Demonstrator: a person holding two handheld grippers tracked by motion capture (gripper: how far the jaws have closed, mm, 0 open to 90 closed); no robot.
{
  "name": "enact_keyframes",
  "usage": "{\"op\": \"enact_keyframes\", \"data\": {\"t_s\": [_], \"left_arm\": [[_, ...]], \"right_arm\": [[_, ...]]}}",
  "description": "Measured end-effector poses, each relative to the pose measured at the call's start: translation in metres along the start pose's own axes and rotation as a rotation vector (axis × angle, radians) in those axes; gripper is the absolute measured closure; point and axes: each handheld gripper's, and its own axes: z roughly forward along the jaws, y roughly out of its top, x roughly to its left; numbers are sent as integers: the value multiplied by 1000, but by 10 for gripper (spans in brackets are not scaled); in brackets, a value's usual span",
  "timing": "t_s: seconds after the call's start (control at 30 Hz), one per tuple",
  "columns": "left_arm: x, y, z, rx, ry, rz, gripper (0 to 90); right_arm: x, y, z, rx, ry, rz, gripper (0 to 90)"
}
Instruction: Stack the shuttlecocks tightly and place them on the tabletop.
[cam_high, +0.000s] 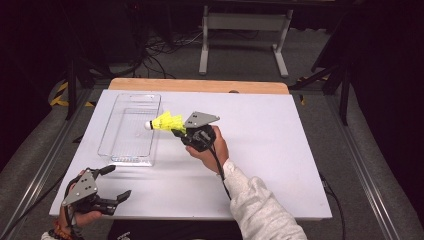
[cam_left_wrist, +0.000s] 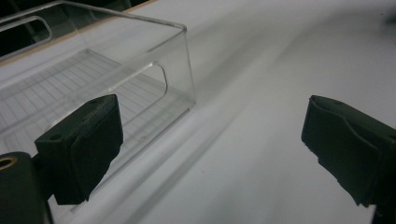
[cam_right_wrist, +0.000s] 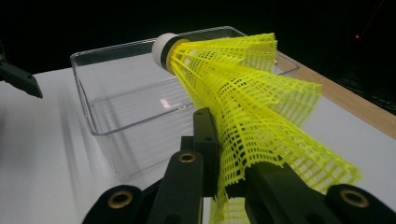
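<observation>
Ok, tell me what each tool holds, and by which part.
Right tool: yellow plastic mesh shuttlecock, pinched by its skirt's rim. Left tool: nothing.

The scene holds one yellow shuttlecock (cam_high: 165, 122), with a single white cork tip, and one clear plastic bin (cam_high: 131, 151), a long box with one handle slot cut in each short end wall. There are two grippers: one left gripper (cam_high: 112, 183) and one right gripper (cam_high: 178, 132), each with two black jaws and each carrying one grey three-cornered plate on top. One white table (cam_high: 280, 150) bears all of this, and one strip of bare wood (cam_high: 200, 85) runs along its far edge. Two hands are in sight, one behind each gripper, and one white sleeve (cam_high: 257, 207).
</observation>
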Motion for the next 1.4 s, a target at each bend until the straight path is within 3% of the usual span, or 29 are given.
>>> {"op": "enact_keyframes", "data": {"t_s": [0.2, 0.37, 0.73, 0.83, 0.9, 0.93, 1.2, 1.4], "left_arm": [[6, 6, 6, -26, 16, -9, 62], [15, 16, 11, -83, 35, -21, 66], [22, 24, 27, -91, 47, -28, 88], [26, 35, 36, -96, 79, -2, 112], [26, 37, 38, -102, 83, -6, 135], [29, 40, 39, -122, 108, -8, 137], [31, 36, 36, -125, 129, -38, 114], [27, 30, 31, -128, 114, -53, 66]], "right_arm": [[1, 1, 2, 6, 4, -4, 867], [1, 3, 3, 10, 2, -9, 867], [-5, 4, -1, 11, -8, -2, 867], [-6, 6, 0, 11, -10, -1, 867], [-6, 7, 0, 12, -11, -4, 867], [-6, 9, 0, 13, -8, -8, 867], [-7, 9, 4, 14, -2, -10, 867], [-7, 9, 5, 16, -1, -16, 867]]}}
